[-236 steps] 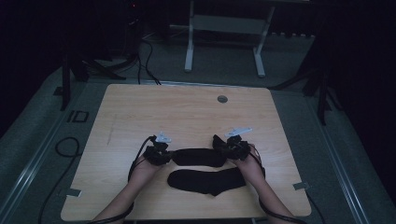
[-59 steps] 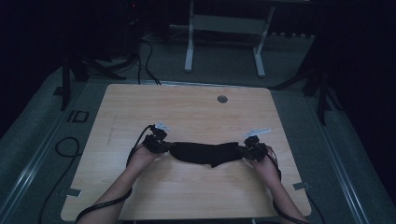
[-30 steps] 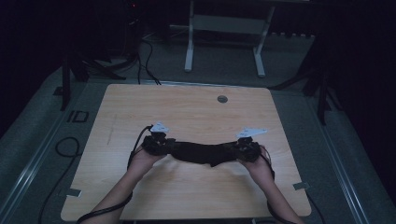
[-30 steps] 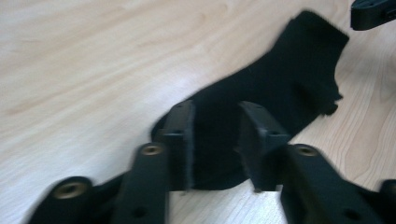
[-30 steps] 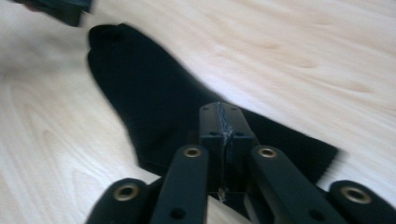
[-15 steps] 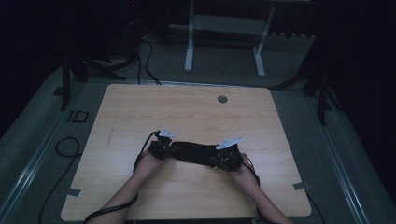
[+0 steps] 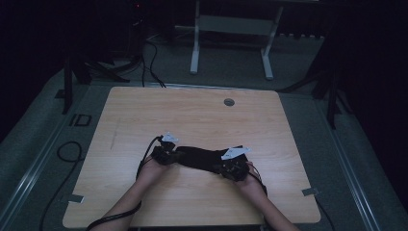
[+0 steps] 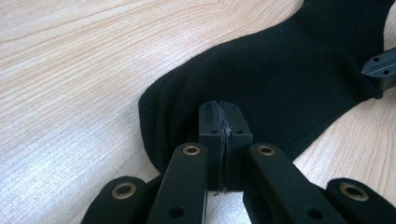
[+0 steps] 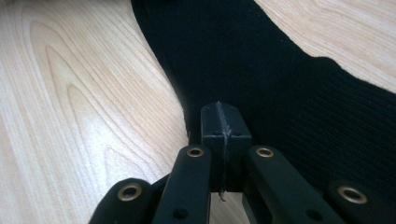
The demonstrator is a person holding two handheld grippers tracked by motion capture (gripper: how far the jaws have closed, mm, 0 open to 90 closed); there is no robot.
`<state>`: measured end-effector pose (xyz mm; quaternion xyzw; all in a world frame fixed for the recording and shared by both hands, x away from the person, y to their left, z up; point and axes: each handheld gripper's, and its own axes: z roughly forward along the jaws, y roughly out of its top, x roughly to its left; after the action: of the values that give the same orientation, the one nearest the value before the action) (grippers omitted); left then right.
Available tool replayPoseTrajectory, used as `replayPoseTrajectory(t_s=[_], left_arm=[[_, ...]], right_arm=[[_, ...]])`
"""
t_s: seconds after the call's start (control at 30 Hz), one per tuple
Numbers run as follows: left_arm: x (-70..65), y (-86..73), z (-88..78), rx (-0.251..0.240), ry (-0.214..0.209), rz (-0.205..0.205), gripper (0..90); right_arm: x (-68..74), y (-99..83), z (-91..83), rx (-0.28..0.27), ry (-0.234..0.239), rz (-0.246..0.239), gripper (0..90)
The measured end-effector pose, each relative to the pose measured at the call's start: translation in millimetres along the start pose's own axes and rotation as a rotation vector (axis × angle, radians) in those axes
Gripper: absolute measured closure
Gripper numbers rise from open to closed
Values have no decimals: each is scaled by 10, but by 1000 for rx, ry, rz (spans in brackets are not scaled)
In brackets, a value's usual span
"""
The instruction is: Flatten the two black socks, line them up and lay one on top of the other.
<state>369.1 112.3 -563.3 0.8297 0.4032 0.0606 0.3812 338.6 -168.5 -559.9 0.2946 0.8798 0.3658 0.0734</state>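
Sock (image 8: 280, 79) far end: cut off by the top edge in the left gripper view.
Sock in right gripper view (image 9: 289, 74): runs off the top and right edges.
Layers at the left gripper (image 8: 223, 140): too dark to count.
Pinched sock edge at the right gripper (image 9: 223, 140): hidden between the closed jaws.
Forearms, high view: cut off by the bottom edge.
Disc on the table (image 7: 229, 102): too small to identify.

R gripper (image 7: 230, 166) moved in, sock (image 7: 199, 158) slackened

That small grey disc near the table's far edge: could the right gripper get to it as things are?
Probably not at once: the right gripper is shut on the black sock. The bare table toward the disc leaves the way free.
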Motion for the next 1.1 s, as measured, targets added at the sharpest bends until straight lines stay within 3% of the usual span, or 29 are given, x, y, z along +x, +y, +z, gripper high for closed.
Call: replayPoseTrajectory(t_s=[0.1, 0.13, 0.3, 0.53, 0.63, 0.77, 0.97, 1.1], left_arm=[[0, -2, -10, 6, 0, 0, 887], [13, -15, -28, 7, 1, -1, 888], [60, -57, -66, -4, -1, -25, 887], [95, -83, -103, -4, 3, -33, 887], [103, -92, -105, -8, -3, -40, 888], [91, -78, -100, -6, 6, -24, 888], [94, -62, -91, -18, 5, -24, 880], [65, -50, -137, -51, -6, -12, 768]], right_arm=[[-10, 13, -30, -5, 13, 27, 898], [-24, 19, -85, -29, 23, 35, 897], [-215, 14, -269, -67, -70, 77, 898], [-519, -129, -339, -4, -171, 135, 898], [-579, -192, -344, -14, -154, 158, 898], [-606, -213, -360, -13, -181, 142, 899], [-638, -216, -396, -40, -151, 184, 876], [-632, -176, -496, -87, -130, 183, 790]])
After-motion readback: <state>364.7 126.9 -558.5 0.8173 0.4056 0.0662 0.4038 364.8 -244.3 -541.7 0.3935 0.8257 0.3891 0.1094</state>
